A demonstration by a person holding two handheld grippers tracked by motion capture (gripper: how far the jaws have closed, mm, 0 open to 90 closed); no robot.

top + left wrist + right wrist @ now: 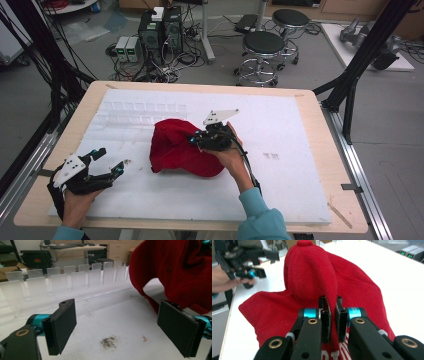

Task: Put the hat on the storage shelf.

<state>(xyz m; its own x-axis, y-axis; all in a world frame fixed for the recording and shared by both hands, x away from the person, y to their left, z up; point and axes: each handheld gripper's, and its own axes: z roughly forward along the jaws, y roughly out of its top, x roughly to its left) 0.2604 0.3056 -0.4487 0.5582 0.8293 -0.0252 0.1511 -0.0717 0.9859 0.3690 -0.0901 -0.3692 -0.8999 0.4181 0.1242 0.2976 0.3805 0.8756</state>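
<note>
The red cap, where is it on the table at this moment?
In the high view the red cap lies near the middle of the white board, pinched by the right gripper, just right of the clear slotted rack.

You had no readable text anywhere; the white lettering on the red cap (332, 353) was cut off and too partial to read.
</note>
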